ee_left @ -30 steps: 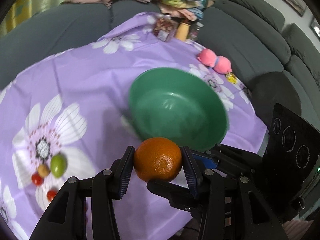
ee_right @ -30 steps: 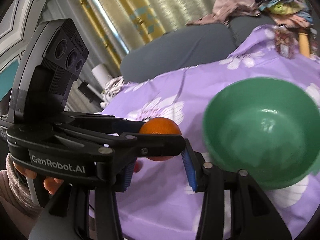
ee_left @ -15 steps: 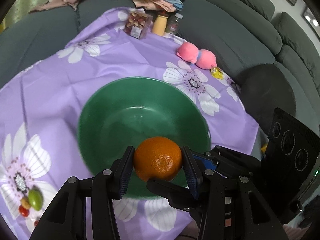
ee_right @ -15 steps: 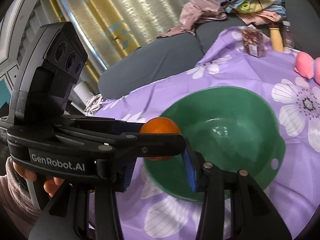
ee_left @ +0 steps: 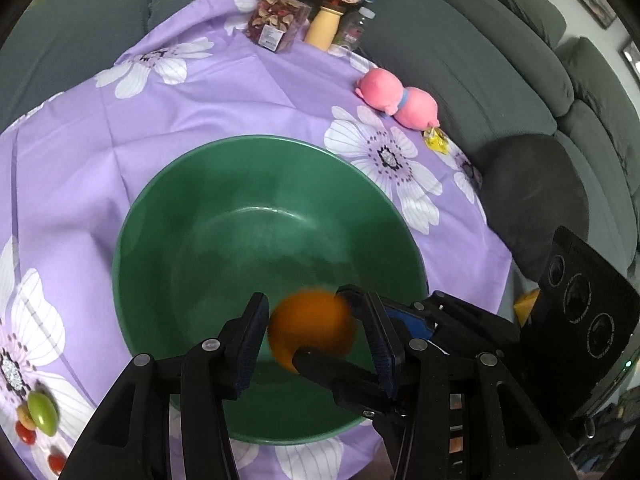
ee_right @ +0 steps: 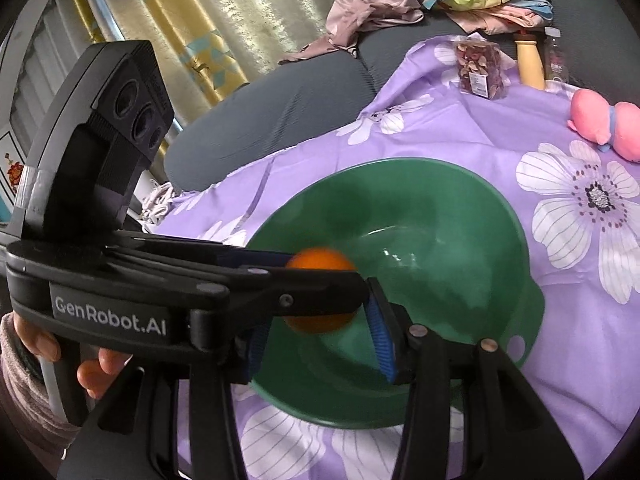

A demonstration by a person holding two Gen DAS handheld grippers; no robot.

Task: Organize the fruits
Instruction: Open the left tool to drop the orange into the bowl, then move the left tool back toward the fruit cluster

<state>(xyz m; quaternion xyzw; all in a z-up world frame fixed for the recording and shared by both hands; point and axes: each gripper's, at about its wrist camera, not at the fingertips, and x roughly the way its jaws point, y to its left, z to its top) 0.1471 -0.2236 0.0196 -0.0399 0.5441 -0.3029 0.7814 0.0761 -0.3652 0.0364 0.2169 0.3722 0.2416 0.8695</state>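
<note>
Left wrist view, left tongs (ee_left: 314, 330) around blurred orange (ee_left: 310, 326) over green bowl (ee_left: 240, 168), pad contact unclear, small fruits (ee_left: 40, 412) at cloth edge; right wrist view, right tongs (ee_right: 320, 324) part-open, grip unclear.

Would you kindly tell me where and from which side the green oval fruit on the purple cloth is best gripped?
Probably from above, across the narrow middle of the green oval fruit: it lies flat on the purple cloth, long axis tilted. A tan fruit crowds its left flank, so slip one finger in carefully.
</note>
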